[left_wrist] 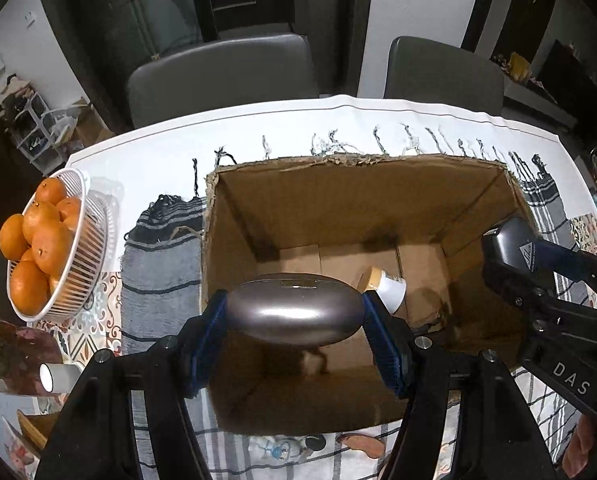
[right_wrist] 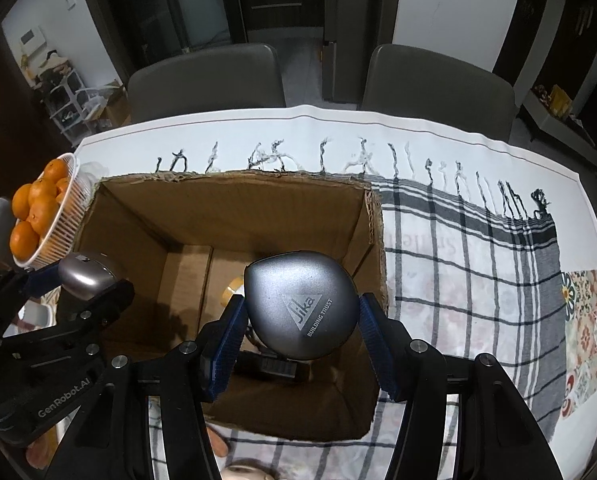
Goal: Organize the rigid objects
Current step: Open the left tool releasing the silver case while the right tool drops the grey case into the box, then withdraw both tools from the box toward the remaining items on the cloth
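Grey metal case [left_wrist: 296, 312] sits clamped in my left hand-held gripper [left_wrist: 296, 320], and the Sika case [right_wrist: 301, 306] in my right hand-held gripper [right_wrist: 301, 320], both over the open box [left_wrist: 378, 196] near the table's [left_wrist: 146, 148] middle. I judge this the drop-off step: next, lower each inside, clear of the bottle [left_wrist: 386, 286], then release.

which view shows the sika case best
The right wrist view: the grey case fills the centre between the right gripper's fingers, logo readable, above the cardboard box. The left wrist view catches only its end at the right edge, logo partly visible.
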Demonstrator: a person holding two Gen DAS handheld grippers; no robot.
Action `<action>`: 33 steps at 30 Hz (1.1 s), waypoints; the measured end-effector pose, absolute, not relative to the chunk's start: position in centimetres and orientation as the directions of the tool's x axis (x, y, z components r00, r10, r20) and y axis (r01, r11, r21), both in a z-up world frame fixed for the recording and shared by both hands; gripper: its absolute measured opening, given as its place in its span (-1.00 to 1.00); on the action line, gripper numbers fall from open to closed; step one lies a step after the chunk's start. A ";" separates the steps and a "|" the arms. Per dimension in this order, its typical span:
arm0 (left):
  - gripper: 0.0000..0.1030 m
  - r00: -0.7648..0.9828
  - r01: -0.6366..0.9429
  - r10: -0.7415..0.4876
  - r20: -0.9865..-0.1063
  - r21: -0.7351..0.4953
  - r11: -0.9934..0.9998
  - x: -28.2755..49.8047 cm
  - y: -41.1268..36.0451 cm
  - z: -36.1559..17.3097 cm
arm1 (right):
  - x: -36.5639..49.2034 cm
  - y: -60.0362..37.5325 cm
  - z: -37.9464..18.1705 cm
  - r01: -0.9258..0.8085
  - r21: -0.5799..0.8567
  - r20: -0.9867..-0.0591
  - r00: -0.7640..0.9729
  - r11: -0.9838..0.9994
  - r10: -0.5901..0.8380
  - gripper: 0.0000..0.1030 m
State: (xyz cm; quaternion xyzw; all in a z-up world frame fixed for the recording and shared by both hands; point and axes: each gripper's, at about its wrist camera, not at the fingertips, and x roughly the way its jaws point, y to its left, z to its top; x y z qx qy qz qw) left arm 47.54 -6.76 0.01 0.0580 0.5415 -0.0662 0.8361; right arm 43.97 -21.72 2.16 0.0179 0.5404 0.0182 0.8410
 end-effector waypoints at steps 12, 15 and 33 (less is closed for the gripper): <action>0.27 0.429 0.193 -0.063 -0.901 0.023 0.981 46.3 -7.3 0.6 | 43.3 -22.0 2.6 -0.013 0.042 -0.898 0.437 0.999 0.044 0.14; 0.27 0.449 0.196 -0.056 -0.892 0.037 0.980 45.4 -7.3 1.2 | 42.6 -21.9 3.2 -0.014 0.038 -0.893 0.449 0.999 0.040 0.14; 0.27 0.468 0.233 -0.079 -0.880 0.037 0.972 39.8 -7.3 2.9 | 36.5 -21.7 5.0 0.002 0.014 -0.887 0.461 1.000 0.011 0.14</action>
